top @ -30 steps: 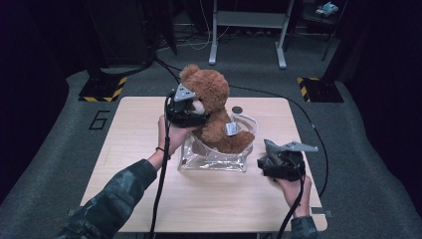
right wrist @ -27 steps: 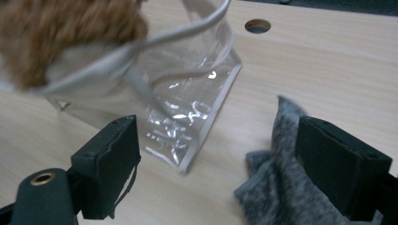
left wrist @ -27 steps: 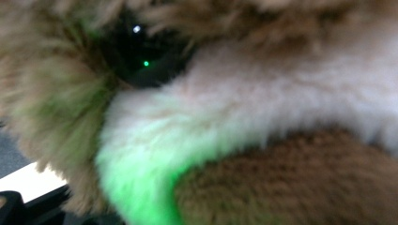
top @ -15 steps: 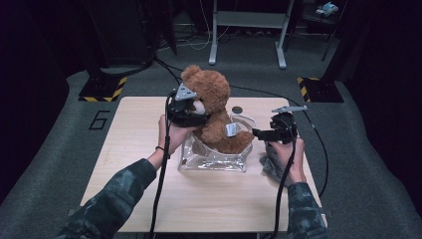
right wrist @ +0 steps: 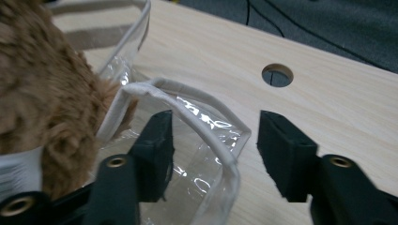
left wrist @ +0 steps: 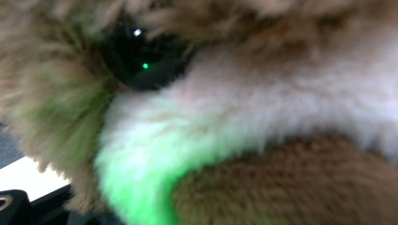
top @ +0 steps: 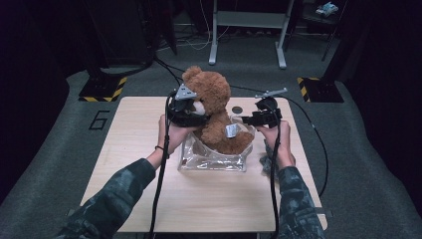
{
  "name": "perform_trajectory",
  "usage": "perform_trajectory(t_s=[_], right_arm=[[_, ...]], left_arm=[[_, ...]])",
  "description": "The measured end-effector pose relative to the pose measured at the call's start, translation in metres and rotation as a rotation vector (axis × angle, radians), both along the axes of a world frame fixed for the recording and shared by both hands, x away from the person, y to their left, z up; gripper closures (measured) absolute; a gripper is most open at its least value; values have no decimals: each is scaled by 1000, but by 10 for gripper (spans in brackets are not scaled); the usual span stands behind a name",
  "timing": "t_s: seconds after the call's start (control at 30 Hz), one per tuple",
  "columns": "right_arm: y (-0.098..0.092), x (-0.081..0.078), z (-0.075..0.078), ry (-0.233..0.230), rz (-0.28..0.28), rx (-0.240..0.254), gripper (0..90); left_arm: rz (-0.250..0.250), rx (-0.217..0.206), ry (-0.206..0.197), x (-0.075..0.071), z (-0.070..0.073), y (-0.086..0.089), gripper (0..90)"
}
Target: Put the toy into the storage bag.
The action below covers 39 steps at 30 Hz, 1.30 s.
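High view: teddy bear (top: 214, 112) sat half inside the clear bag (top: 214, 157) mid-table, head and chest sticking out at 12 o'clock. Left gripper (top: 185, 113) was clamped on the bear's head/neck. Right gripper (top: 251, 119) was at the bag's rim, 3 o'clock of the bear.

Left gripper view: just fur, eye at 11 o'clock, so it had hold of the bear.

Right gripper view: jaws had just been closing, rim between them but pads not touching it yet.

Imo bagging abt halfway; bear's top and the rim pull left.
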State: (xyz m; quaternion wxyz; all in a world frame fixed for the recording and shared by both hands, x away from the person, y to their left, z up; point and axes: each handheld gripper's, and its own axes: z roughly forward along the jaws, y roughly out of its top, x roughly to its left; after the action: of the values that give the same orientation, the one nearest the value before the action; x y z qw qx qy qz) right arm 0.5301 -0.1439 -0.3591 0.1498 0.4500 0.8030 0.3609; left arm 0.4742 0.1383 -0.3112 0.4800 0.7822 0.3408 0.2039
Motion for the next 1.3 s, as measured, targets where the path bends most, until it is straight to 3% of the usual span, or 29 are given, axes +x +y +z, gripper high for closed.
perform_trajectory(t_s=[0.1,0.23,0.4,0.57,0.7,0.77,0.83,0.87,0.93,0.97,1.03,1.07,1.13,1.2,1.3], right_arm=[[9,7,-4,11,23,-8,678],[11,9,-1,0,-25,13,838],[-2,12,-4,37,-102,63,848],[-12,16,-9,109,-201,119,849],[-10,17,-10,111,-251,113,846],[-10,16,-9,91,-222,98,793],[-6,15,-3,68,-187,46,629],[-1,14,3,43,-144,8,536],[2,13,7,15,-132,-16,494],[4,12,11,5,-99,-4,489],[11,11,19,-25,-71,-43,481],[17,11,22,-39,-23,-59,480],[27,13,23,-19,6,-130,495],[35,16,22,-2,48,-166,522],[43,18,17,-8,65,-184,700]], left_arm=[[-6,-3,-10,-2,0,2,399],[-11,-9,-26,-6,4,10,418],[-26,-3,-42,-11,9,15,427],[-60,20,-45,-17,13,17,429],[-71,17,-48,-20,15,19,431],[-72,16,-42,-18,14,21,431],[-75,7,-26,-16,13,21,430],[-75,3,-23,-15,13,20,430],[-75,-1,-22,-14,12,19,430],[-80,1,-23,-14,12,18,430],[-86,6,-24,-14,13,17,429],[-87,4,-22,-14,13,16,429],[-87,5,-20,-14,13,16,429],[-91,5,-11,-12,13,16,428],[-94,10,-5,-11,13,15,428]])
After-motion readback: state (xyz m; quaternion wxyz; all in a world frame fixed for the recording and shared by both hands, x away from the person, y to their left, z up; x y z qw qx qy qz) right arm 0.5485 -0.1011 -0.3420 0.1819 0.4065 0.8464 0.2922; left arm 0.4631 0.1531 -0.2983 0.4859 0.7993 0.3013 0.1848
